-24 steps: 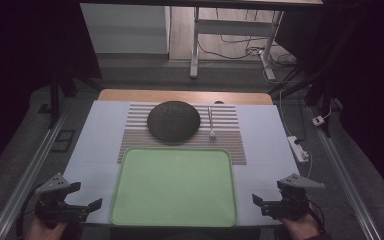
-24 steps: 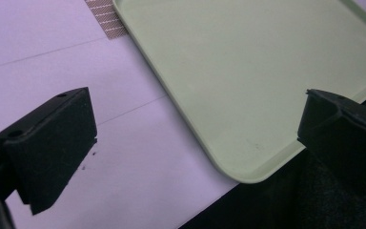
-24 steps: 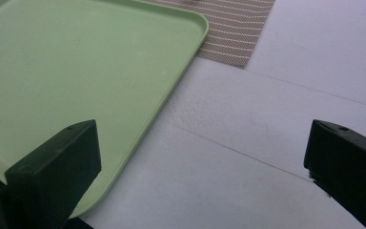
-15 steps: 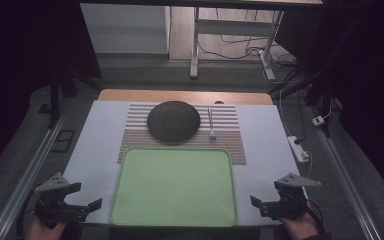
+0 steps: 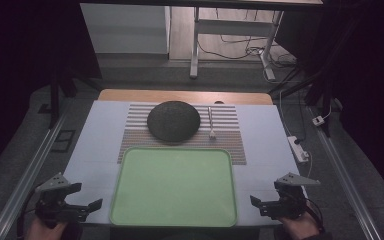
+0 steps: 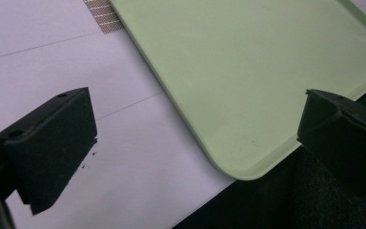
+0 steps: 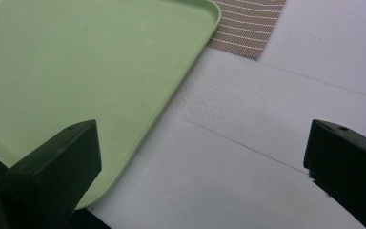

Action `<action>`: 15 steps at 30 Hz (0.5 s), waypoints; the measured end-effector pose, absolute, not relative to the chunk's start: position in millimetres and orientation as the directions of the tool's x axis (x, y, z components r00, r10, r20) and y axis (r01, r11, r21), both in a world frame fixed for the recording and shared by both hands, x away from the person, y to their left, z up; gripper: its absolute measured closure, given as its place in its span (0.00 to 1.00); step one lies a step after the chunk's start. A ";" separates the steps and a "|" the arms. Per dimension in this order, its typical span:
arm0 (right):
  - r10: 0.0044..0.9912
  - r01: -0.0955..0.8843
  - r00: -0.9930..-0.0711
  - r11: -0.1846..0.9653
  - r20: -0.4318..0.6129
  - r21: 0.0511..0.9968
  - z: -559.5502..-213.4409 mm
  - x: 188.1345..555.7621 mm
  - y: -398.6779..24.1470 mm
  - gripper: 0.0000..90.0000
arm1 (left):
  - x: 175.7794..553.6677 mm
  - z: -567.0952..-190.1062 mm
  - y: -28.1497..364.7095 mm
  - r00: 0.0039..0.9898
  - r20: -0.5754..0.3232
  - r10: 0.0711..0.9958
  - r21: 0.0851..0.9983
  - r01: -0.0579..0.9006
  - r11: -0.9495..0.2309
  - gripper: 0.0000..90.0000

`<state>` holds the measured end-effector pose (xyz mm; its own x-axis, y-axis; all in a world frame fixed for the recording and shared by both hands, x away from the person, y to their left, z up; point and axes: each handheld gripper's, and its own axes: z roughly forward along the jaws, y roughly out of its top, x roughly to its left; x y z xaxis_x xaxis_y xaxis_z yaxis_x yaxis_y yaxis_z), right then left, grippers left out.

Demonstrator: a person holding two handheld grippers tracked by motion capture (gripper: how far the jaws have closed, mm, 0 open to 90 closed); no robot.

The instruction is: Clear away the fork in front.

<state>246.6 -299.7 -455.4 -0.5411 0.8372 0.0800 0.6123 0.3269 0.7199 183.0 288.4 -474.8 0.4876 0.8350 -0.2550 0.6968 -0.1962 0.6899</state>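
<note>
Right gripper (image 5: 267, 206) now sits a little lower and nearer the table's near edge than before, beside the green tray's (image 5: 130, 165) right near corner; jaws wide apart, holding nothing

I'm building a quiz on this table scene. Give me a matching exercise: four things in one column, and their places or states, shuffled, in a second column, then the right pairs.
Things
1. green tray
2. dark round plate
3. fork
4. left gripper

Places or states
A. lies on the striped mat, just right of the plate
B. jaws open, holding nothing, by the tray's near left corner
C. sits upside down on the striped mat, behind the tray
D. lies empty at the near edge of the table, between the two grippers

Pairs: 1-D, 2-C, 3-A, 4-B
</note>
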 end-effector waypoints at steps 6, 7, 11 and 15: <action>0.825 0.594 -0.562 0.354 0.058 0.722 -454.8 245.4 -296.6 0.00 | 183.4 -474.9 288.4 0.488 -0.256 0.834 0.688 0.698 -0.197 0.00; 0.822 0.580 -0.568 0.363 0.042 0.730 -454.2 245.1 -296.1 0.00 | 183.5 -475.0 288.4 0.488 -0.257 0.834 0.689 0.698 -0.196 0.00; 0.818 0.563 -0.575 0.386 0.011 0.731 -451.8 245.4 -295.0 0.00 | 183.6 -475.0 288.5 0.489 -0.258 0.834 0.687 0.699 -0.197 0.00; 0.811 0.545 -0.584 0.390 0.003 0.742 -449.7 247.0 -294.3 0.00 | 183.7 -475.1 288.5 0.490 -0.259 0.832 0.686 0.700 -0.199 0.00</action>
